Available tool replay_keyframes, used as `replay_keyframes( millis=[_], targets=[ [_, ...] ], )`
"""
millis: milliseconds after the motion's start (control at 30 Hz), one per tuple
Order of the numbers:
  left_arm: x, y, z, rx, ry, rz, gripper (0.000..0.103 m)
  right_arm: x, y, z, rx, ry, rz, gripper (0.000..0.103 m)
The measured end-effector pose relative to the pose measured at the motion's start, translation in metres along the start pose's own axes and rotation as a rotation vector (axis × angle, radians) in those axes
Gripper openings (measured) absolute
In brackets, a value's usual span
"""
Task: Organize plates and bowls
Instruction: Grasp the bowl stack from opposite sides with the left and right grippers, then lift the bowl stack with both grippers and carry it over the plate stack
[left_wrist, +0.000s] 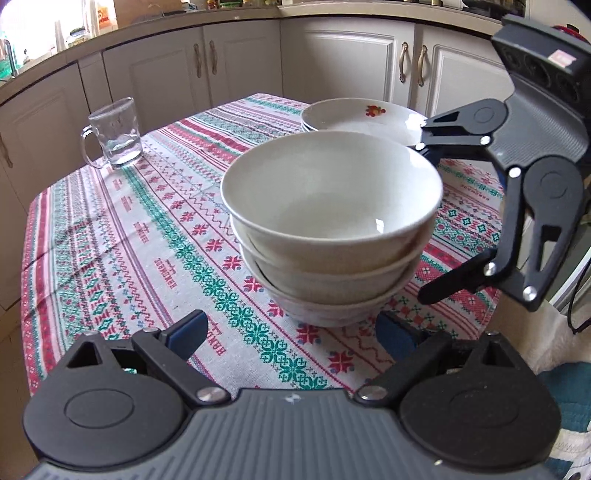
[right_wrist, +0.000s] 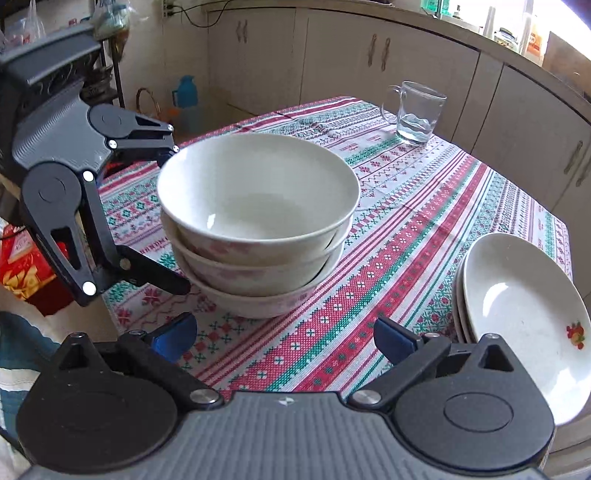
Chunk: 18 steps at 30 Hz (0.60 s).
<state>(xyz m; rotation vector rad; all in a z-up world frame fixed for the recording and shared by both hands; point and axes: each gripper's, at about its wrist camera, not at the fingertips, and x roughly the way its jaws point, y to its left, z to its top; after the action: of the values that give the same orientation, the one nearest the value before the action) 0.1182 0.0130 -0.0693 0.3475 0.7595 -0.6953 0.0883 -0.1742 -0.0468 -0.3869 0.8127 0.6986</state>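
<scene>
Three stacked bowls (right_wrist: 258, 225) center on patterned tablecloth (right_wrist: 406, 229); plate stack (right_wrist: 524, 306) right; glass mug (right_wrist: 415, 112) far; both grippers' jaws wide apart, empty.

The bowls (left_wrist: 332, 221) are plain cream-white inside, with faint pink flower marks outside. The plates (right_wrist: 524, 306) are white, the top one bearing a small red, yellow and green motif. The cloth (left_wrist: 147, 229) is white, banded with red and green cross-stitch patterns. The mug (left_wrist: 116, 133) is clear. The cabinets (left_wrist: 351, 62) are cream.
</scene>
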Motion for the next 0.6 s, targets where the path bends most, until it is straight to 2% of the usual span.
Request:
replay_keyframes(
  millis=[233,600],
  targets=[
    [0.007,0.004,0.003,0.042,0.006,-0.039,0.096,0.014,-0.005,0.003,-0.009,0.013,0.035,0.103],
    [0.010,0.012,0.013,0.175,0.013,-0.148,0.093,0.021,-0.007,0.021,-0.141,-0.012,0.125,0.103]
  ],
)
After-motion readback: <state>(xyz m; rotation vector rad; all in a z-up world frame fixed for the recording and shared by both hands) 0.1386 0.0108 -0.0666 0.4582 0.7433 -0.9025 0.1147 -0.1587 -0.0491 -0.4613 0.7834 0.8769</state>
